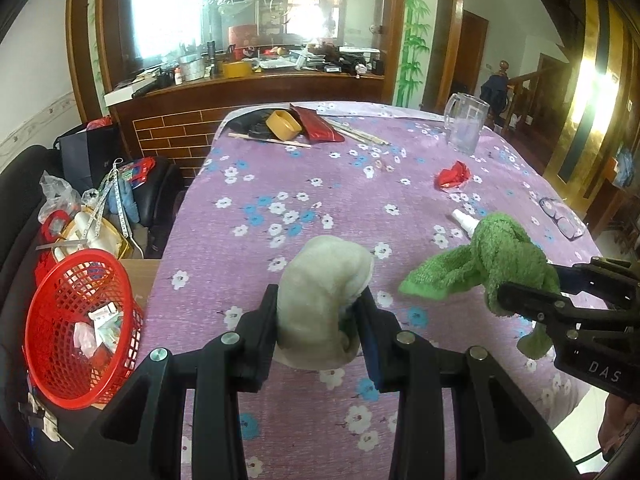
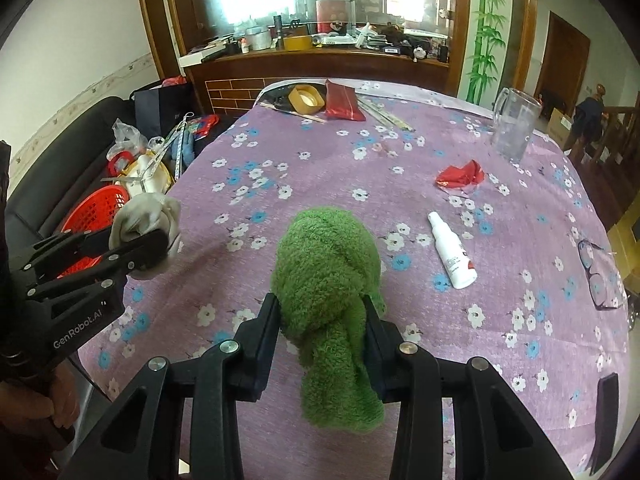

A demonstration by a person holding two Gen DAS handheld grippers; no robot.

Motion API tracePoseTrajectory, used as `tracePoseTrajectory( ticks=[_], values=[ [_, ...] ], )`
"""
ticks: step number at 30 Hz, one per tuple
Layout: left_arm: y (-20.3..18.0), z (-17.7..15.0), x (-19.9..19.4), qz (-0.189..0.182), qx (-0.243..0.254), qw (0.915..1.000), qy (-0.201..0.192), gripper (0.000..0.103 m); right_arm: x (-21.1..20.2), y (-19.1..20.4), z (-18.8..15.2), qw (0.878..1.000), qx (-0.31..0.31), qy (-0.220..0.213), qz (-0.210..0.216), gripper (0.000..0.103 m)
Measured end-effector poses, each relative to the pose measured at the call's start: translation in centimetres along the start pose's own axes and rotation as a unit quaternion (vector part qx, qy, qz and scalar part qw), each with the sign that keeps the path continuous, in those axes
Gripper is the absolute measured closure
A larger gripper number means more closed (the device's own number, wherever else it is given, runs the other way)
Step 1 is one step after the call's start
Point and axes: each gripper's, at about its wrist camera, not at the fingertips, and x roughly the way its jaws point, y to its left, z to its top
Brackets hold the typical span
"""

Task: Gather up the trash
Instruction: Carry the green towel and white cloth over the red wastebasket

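The left tongs (image 1: 318,312) are closed on a bunched white cloth (image 1: 320,280), held above the near part of the table (image 1: 320,184). The right tongs (image 2: 322,320) are clamped on a knotted green towel (image 2: 326,268), just right of the white cloth. A crumpled red wrapper (image 1: 452,176) lies on the far right of the table, near a clear jug (image 1: 466,122). A white bottle (image 2: 452,250) lies nearer. A red basket (image 1: 76,328) holding scraps sits left of the table.
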Motion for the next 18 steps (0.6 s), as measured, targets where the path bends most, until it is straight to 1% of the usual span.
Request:
tracePoseTrajectory(
  ticks=[10, 15, 18],
  values=[
    [1.5, -0.2, -0.7, 0.009, -0.011, 0.9999, -0.005, 0.067, -0.1, 1.7, 0.7, 1.000, -0.013, -0.007, 0.011, 0.061],
    [2.8, -0.1, -1.0, 0.016, -0.024, 0.9996, -0.007, 0.067, -0.2, 2.4, 1.6, 0.999, -0.015, -0.012, 0.030, 0.061],
    [4.5, 0.0, -1.7, 0.026, -0.041, 0.9988, -0.011, 0.067, -0.4, 3.1, 2.5, 0.999, -0.019, -0.017, 0.048, 0.061]
  ],
)
